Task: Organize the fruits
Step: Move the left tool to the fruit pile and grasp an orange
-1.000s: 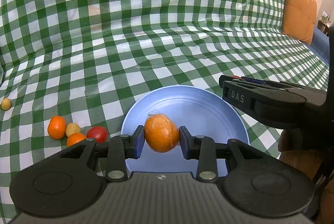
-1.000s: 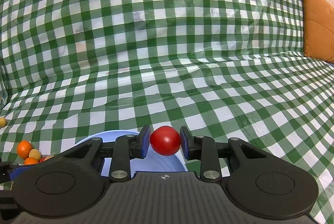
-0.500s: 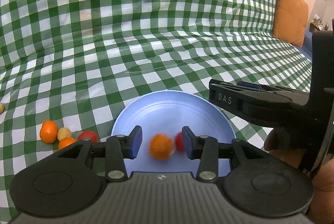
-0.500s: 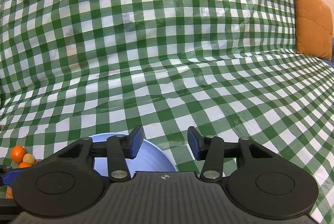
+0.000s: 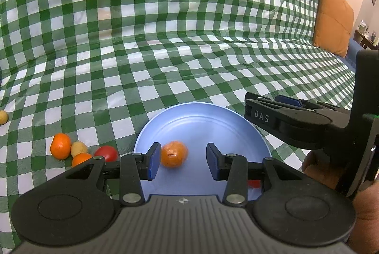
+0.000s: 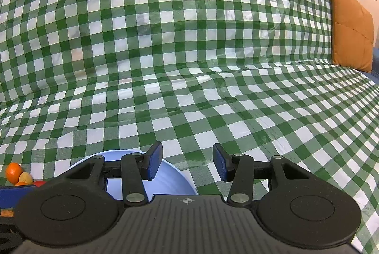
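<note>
The left gripper (image 5: pixel 181 160) hangs over a round light-blue plate (image 5: pixel 203 121) that lies on a green-and-white checked plastic cloth (image 5: pixel 165 40); its jaws have just been opening and stand apart, with nothing pressed between the pads. A round orange fruit in a clear wrap (image 5: pixel 174 154) sits in the plate below the gap, close to the left pad but not clamped by it. A small red fruit (image 5: pixel 254 183) shows partly in the plate behind the right finger. The right gripper (image 6: pixel 187 165) hovers at the plate's right edge; its jaws too have just been opening and are apart, empty, with only cloth and plate rim seen between them. On the cloth just left of the plate lies a cluster: two orange fruits (image 5: pixel 60 145), a small tan round fruit (image 5: pixel 78 148) and a red round fruit (image 5: pixel 106 152), close together. Another tan fruit (image 5: pixel 3 117) lies well apart at the far left edge. An orange cushion (image 5: pixel 332 17) stands at the far right.
</note>
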The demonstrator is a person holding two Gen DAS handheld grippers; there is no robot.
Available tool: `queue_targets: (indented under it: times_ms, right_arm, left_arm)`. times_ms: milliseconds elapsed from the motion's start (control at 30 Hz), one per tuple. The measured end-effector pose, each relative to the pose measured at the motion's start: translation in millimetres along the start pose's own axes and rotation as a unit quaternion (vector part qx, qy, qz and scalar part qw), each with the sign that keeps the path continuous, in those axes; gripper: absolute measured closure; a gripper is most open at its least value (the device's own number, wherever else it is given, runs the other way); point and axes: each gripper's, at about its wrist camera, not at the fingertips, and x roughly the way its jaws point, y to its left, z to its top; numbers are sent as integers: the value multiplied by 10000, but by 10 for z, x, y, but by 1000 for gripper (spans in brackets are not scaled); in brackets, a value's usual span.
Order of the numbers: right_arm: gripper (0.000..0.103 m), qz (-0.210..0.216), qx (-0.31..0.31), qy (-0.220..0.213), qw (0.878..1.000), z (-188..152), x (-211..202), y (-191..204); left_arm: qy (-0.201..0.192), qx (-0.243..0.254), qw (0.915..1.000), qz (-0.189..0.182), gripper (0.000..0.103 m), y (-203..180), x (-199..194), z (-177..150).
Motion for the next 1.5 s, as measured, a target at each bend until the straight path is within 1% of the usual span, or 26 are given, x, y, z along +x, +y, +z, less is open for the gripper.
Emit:
queue_targets:
  times_ms: [467,533,567,600,633,700,733,800,967,1067,1167,1267,1400,1500]
  right_arm:
    - [54,40,-26,-77,10000,13,-1,-7]
    - [54,63,-33,-104,9999,8,-8,0]
    - [54,96,-36,-123,9999,4,-15,7]
    - [55,132,-42,-144,9998,5,-20,15]
    - [55,171,-55,-174,9997,2,-32,23]
    - [60,263,-91,-246,9993,-1,-61,46]
    - [61,317,-102,-280,9991,2,-75,56]
    - [67,435,-103,-352,9984,11,-103,81]
    - [71,758,-179,-490,9958,4,-167,177]
    - [71,1083,-225,-487,9927,-17,-196,258]
    - [71,1516,-327,-463,9868,-48,-237,385]
    - [71,1997,-488,-452,9776,-74,-284,530]
    - [71,2567,-810,-179,9629,-154,-326,806]
    - [72,2880,-1026,137,9520,-227,-316,1018]
  left_arm:
    - [9,-16,10000,72,59,20,-17,3]
    - [8,-33,10000,92,64,24,-18,1]
    - [-76,-72,9998,178,64,41,-22,0]
    - [-83,-109,9997,199,67,71,-27,-1]
    - [-86,-148,9996,225,78,106,-34,1]
    - [-88,-221,9993,300,83,187,-49,4]
    - [-94,-256,9990,344,86,225,-58,4]
    - [-95,-332,9984,445,89,332,-79,14]
    - [-151,-692,9950,700,89,721,-127,102]
    - [-265,-1015,9897,969,89,1088,-184,188]
    - [-366,-1438,9802,1311,89,1531,-248,237]
    - [-386,-1826,9698,1568,89,1934,-299,221]
    - [-361,-2084,9601,1830,89,2279,-314,179]
    - [-353,-2267,9549,1885,89,2452,-337,144]
